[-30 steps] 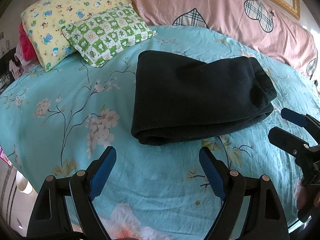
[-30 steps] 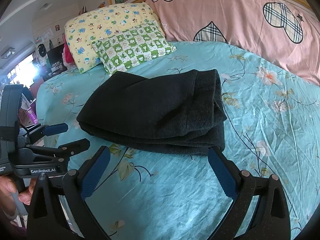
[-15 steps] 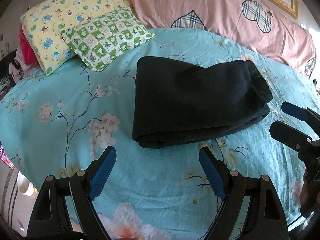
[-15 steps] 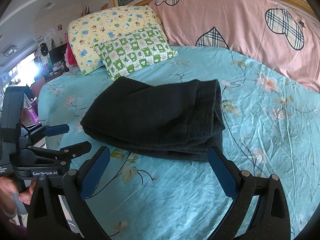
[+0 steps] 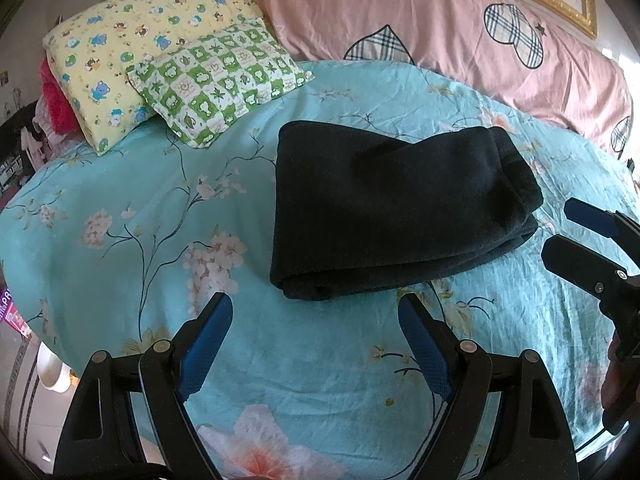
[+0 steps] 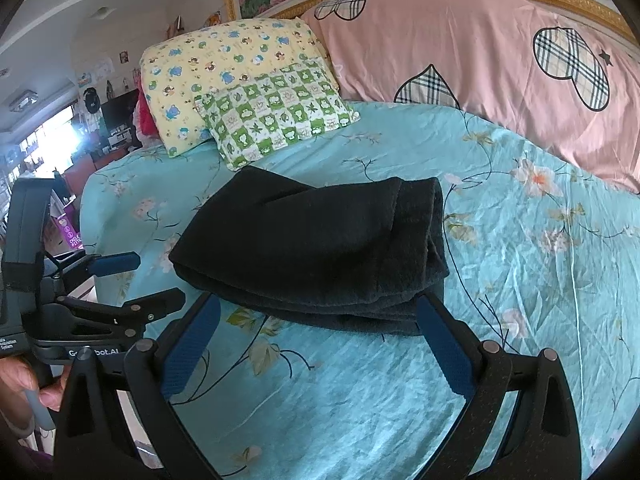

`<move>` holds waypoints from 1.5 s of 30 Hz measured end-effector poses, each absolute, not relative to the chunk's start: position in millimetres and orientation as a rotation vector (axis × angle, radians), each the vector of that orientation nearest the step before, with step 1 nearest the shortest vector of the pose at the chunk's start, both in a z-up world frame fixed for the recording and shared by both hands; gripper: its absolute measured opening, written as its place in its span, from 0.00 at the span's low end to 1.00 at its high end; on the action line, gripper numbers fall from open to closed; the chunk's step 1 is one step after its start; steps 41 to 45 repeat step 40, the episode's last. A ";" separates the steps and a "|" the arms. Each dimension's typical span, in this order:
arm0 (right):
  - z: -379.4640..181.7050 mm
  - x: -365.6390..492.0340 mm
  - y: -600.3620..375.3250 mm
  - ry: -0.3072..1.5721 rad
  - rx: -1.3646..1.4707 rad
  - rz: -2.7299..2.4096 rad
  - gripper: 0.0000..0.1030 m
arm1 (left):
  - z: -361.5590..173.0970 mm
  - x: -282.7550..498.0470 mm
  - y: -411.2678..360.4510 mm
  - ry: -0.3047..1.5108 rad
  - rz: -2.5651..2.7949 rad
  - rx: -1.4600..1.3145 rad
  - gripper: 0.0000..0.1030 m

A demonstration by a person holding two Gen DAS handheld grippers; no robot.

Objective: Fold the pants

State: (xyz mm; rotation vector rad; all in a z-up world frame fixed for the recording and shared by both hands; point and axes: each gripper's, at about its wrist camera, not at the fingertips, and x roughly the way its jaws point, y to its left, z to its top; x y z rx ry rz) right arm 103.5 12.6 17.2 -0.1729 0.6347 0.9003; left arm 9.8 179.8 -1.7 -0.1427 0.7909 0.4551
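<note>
pants (image 5: 392, 212) folded | left tool (image 6: 152, 280) wide ("bot.AI" label) | right tool (image 6: 320, 320) wide

Bed (image 5: 120, 220) w/ turquoise floral sheet carries everything. Black pants (image 5: 392, 208), folded into a thick bundle, lie mid-bed. Green checked pillow (image 5: 216, 84) rests toward the head, overlapping a yellow cartoon-print pillow (image 5: 132, 56) (partly under it). Pink quilt w/ plaid hearts (image 5: 440, 28) runs along the far side.
</note>
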 end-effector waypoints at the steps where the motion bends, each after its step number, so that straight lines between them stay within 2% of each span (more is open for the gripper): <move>1: 18.1 103.5 12.7 0.633 -0.172 0.900 0.96 | -1.2 9.8 180.1 0.790 0.455 -0.144 0.83; 19: 32.8 106.4 14.2 0.597 -0.163 0.906 0.96 | 21.0 20.3 197.6 0.745 0.449 -0.209 0.83; 45: 32.9 121.9 11.3 0.613 -0.115 0.871 0.96 | 37.2 35.0 188.9 0.741 0.482 -0.134 0.83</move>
